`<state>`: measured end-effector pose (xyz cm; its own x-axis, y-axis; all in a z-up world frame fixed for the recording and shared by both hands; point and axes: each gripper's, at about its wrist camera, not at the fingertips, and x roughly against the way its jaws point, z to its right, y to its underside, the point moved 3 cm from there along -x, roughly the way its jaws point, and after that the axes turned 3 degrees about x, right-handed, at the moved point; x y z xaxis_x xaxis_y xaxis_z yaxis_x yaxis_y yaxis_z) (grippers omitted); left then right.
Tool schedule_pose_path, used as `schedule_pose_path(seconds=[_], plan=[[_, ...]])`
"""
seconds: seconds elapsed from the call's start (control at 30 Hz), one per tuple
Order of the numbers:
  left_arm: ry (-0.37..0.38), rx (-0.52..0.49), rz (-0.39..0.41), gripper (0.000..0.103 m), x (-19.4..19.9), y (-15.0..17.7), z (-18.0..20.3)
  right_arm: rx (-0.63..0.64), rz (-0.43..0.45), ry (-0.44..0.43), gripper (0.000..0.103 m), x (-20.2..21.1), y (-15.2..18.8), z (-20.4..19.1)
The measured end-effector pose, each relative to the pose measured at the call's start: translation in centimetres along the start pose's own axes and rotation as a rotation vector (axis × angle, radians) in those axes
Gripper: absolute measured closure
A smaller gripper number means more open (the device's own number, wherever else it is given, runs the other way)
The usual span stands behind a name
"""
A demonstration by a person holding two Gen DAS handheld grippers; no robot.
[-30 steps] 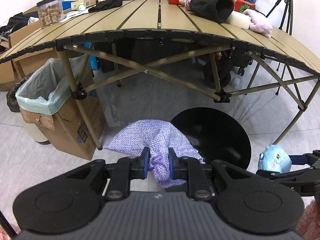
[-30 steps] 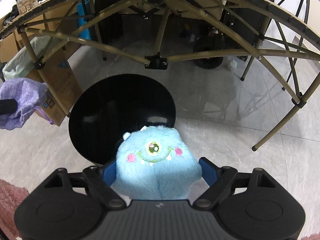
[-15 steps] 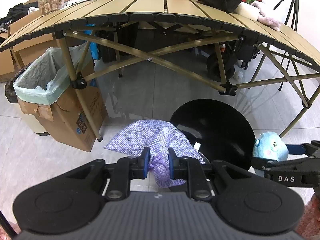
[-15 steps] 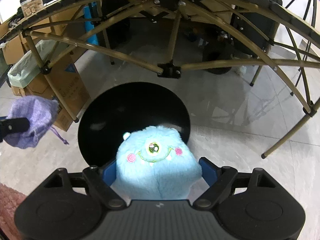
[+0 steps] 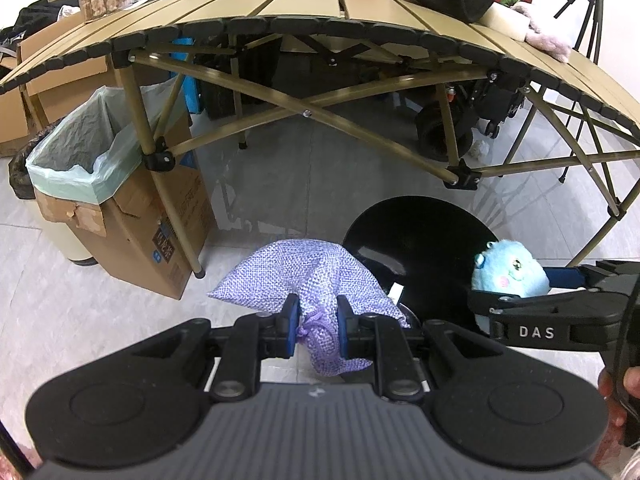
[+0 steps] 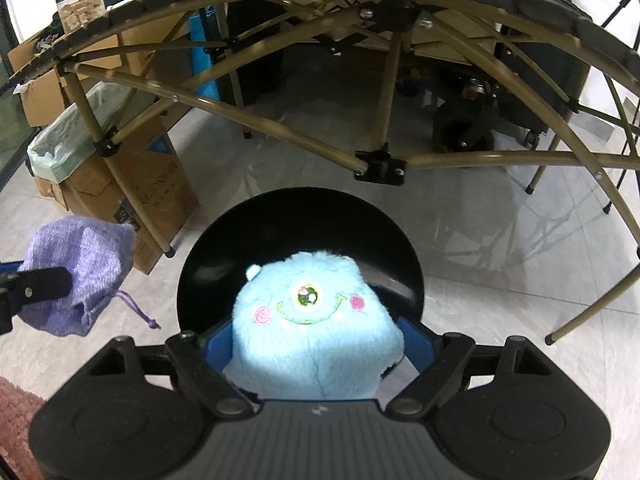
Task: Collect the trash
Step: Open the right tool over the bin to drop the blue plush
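My left gripper is shut on the gathered neck of a purple woven drawstring pouch, which hangs above the floor. In the right wrist view the same pouch shows at the left. My right gripper is shut on a light blue one-eyed plush toy, its blue pads pressed into the fur on both sides. The plush is held over the near edge of a round black bin, also seen as the black bin in the left wrist view.
A tan folding table with crossed legs spans the far side, cluttered with clothes and a jar. A cardboard box lined with a pale green bag stands left beside a table leg. Tripod at far right. Grey tile floor.
The right gripper with the plush has moved leftward, closer to the pouch and over the black bin. The left gripper and pouch have barely moved.
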<state>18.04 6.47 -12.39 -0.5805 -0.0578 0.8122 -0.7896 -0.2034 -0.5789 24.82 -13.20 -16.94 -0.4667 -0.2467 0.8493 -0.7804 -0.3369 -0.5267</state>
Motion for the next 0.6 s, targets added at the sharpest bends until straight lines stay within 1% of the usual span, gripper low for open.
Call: schedule_pose_path(seconds=[0.6], plan=[[-0.008, 0.009, -0.010, 0.084, -0.2, 0.0, -0.1, 0.041, -0.046, -0.022, 0.019, -3.4, -1.6, -1.6]])
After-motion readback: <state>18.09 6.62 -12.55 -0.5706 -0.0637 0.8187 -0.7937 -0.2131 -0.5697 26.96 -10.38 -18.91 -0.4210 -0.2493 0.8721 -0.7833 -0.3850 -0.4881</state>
